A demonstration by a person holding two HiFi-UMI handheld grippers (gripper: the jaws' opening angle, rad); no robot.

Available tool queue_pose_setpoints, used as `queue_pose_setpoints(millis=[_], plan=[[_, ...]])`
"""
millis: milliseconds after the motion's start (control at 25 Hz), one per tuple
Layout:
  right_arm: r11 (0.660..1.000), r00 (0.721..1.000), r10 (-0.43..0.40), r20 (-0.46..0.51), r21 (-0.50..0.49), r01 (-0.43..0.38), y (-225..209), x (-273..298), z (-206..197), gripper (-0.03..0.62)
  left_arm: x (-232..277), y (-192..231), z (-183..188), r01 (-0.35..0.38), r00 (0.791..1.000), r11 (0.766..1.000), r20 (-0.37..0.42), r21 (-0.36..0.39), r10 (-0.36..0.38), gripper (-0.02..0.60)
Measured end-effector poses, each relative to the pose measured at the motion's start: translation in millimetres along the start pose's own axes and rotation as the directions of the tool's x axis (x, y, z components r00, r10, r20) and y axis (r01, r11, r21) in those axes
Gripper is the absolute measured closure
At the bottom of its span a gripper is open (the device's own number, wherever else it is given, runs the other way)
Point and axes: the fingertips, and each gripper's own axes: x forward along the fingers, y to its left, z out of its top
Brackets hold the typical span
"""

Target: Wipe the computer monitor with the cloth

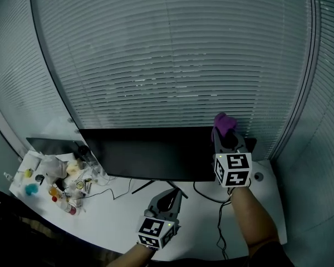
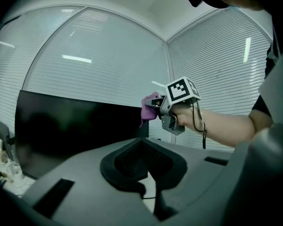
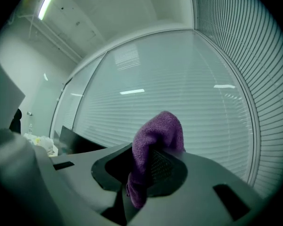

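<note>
Head view: the computer monitor [image 1: 156,152] is seen standing on the white desk [image 1: 122,216], with its dark screen turned toward the person. The right gripper [image 1: 225,141] is held at the monitor's upper right corner, and the purple cloth [image 1: 225,123] is pinched between its jaws. In the right gripper view the jaws are seen pressed onto the cloth; one fold bulges above them and a tail hangs below. In the left gripper view the cloth is shown at the top edge of the screen near that corner, but contact with the panel cannot be confirmed. The left gripper [image 1: 168,198] is held low over the desk, in front of the monitor stand [image 1: 156,186] and well apart from the screen. Its jaws are pressed together and nothing is held between them.

The step in hand is judged to be the placing of the cloth at the start of a wiping pass. No part of the screen can be judged as already wiped.

For the next move, the bulging fold should be laid flat against the panel and drawn leftward along the screen. Pressure should be kept light so that the monitor is not rocked on its stand. The cable [image 1: 219,230] and the clutter [image 1: 61,182] at the desk's left end should be left undisturbed.
</note>
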Motion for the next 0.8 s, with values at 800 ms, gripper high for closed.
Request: queue_pose_setpoints(millis=[800], plan=[[0.996, 0.992, 0.002, -0.128, -0.093, -0.014, 152.2, 60.0, 53.7, 0.514, -89.5, 125.7, 46.3, 0.014, 1.0, 0.998, 0.026, -0.068, -0.013, 0.575]])
